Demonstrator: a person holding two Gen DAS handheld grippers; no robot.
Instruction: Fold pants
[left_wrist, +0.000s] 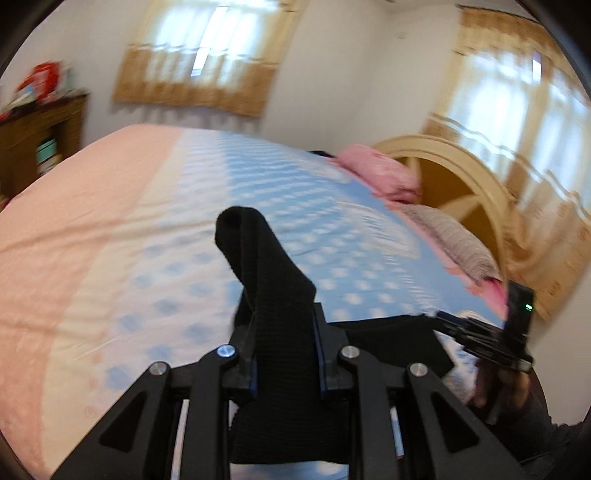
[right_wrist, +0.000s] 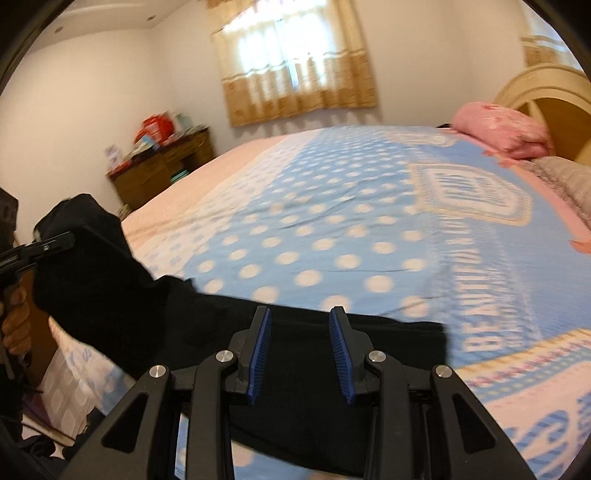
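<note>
Black pants (right_wrist: 110, 288) stretch across the near edge of a bed with a blue dotted cover (right_wrist: 332, 229). My left gripper (left_wrist: 282, 314) is shut on one end of the pants (left_wrist: 266, 266). That end stands lifted above the bed, and a fold sticks up past the fingers. Seen from the right wrist, the left gripper (right_wrist: 70, 236) sits at far left with cloth bunched over it. My right gripper (right_wrist: 300, 314) is over the flat part of the pants, with a gap between its bare blue pads (right_wrist: 258, 354). The right gripper (left_wrist: 441, 317) reaches the cloth's edge.
Pink pillows (right_wrist: 498, 129) and a grey pillow (left_wrist: 454, 240) lie against the cream headboard (right_wrist: 546, 96) on the right. A wooden desk (right_wrist: 162, 166) with clutter stands by the far wall. A person's hands (right_wrist: 14, 325) hold both tools at the bed's near side.
</note>
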